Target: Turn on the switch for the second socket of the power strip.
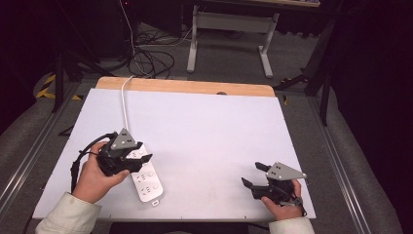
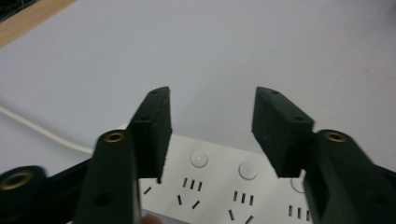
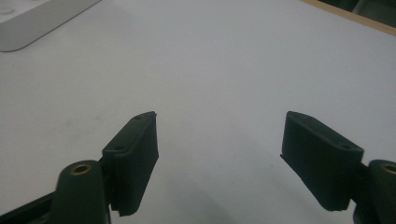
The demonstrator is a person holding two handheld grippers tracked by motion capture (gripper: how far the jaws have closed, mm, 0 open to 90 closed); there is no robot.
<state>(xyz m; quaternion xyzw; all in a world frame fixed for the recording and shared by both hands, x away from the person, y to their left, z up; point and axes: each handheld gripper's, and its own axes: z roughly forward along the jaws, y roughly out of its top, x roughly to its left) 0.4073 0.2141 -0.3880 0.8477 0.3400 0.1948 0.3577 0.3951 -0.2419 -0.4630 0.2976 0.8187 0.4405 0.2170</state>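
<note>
Dark room all around, with a grey floor, black cables far off, and white legs of another table [image 1: 229, 36] at the far end. Closer in, a big white table [image 1: 204, 122] with a strip of bare wood [image 1: 185, 86] along its far edge. On the near left part of that table, a white power strip [image 1: 146, 180], lying flat, long way running from far to near, with round buttons and little dark slots on top. From its far end, a white cord [image 1: 124, 105] running away over the wood edge. Right above the far half of the power strip, the left gripper [image 1: 141, 157], held by the left hand [image 1: 95, 178] in a pale sleeve. Seen in the left gripper view, the left gripper [image 2: 212, 126] with jaws let go and apart, nothing pinched between them, and the power strip [image 2: 219, 182] just below and past the tips, with the cord [image 2: 42, 130] off to one side. Over at the near right part of the table, well apart from the power strip, the right gripper [image 1: 254, 174], held by the right hand [image 1: 282, 207]. Jaws spread wide there too, with bare white table between them in the right gripper view [image 3: 219, 140]. Up in that view's corner, one end of the power strip [image 3: 37, 23], far from those jaws.
</note>
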